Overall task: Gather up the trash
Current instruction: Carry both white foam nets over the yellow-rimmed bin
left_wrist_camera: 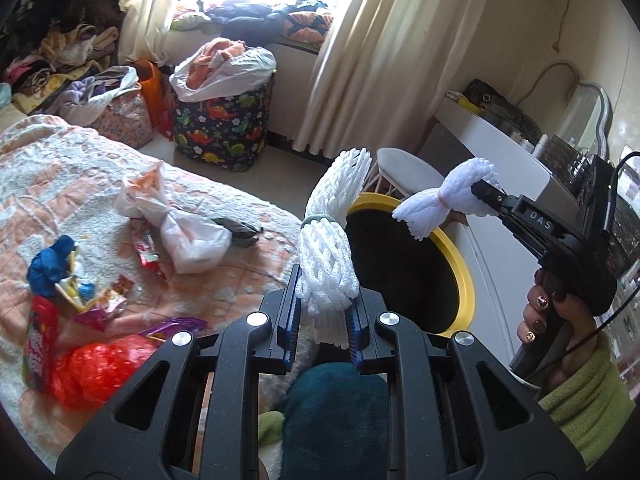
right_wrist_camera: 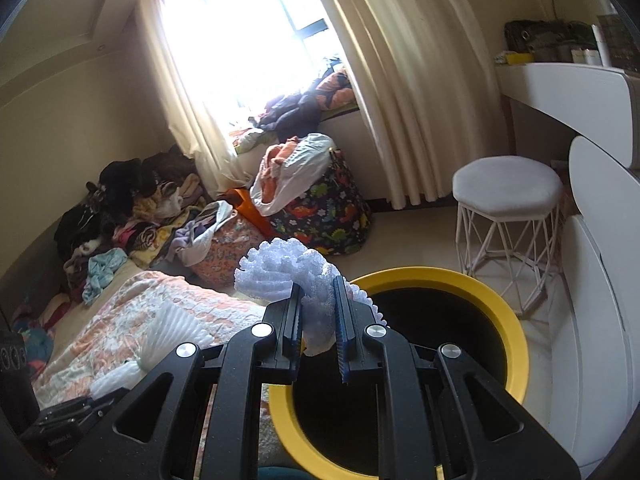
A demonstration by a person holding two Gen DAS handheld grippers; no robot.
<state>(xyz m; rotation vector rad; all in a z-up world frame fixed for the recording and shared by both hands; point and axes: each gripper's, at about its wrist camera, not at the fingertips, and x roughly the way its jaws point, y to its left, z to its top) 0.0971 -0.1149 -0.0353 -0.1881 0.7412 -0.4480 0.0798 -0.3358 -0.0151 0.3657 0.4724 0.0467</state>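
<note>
My left gripper [left_wrist_camera: 324, 312] is shut on a white foam net bundle [left_wrist_camera: 330, 240] tied with a green band, held upright beside the yellow-rimmed trash bin [left_wrist_camera: 460, 264]. My right gripper [right_wrist_camera: 318, 320] is shut on a second white foam net bundle [right_wrist_camera: 288, 272] above the bin's near rim [right_wrist_camera: 508, 312]; this gripper also shows in the left wrist view [left_wrist_camera: 486, 196] with its bundle [left_wrist_camera: 436, 200] over the bin's far edge. More trash lies on the bed: a white plastic bag [left_wrist_camera: 180, 220], a red bag [left_wrist_camera: 96, 368], a blue wad [left_wrist_camera: 50, 268] and snack wrappers [left_wrist_camera: 100, 300].
A peach quilted bed [left_wrist_camera: 60, 184] is left of the bin. A dinosaur-print hamper [right_wrist_camera: 324, 208] and clothes piles [right_wrist_camera: 132, 208] stand under the window. A white stool [right_wrist_camera: 508, 196] and a white vanity desk [right_wrist_camera: 568, 88] are to the right.
</note>
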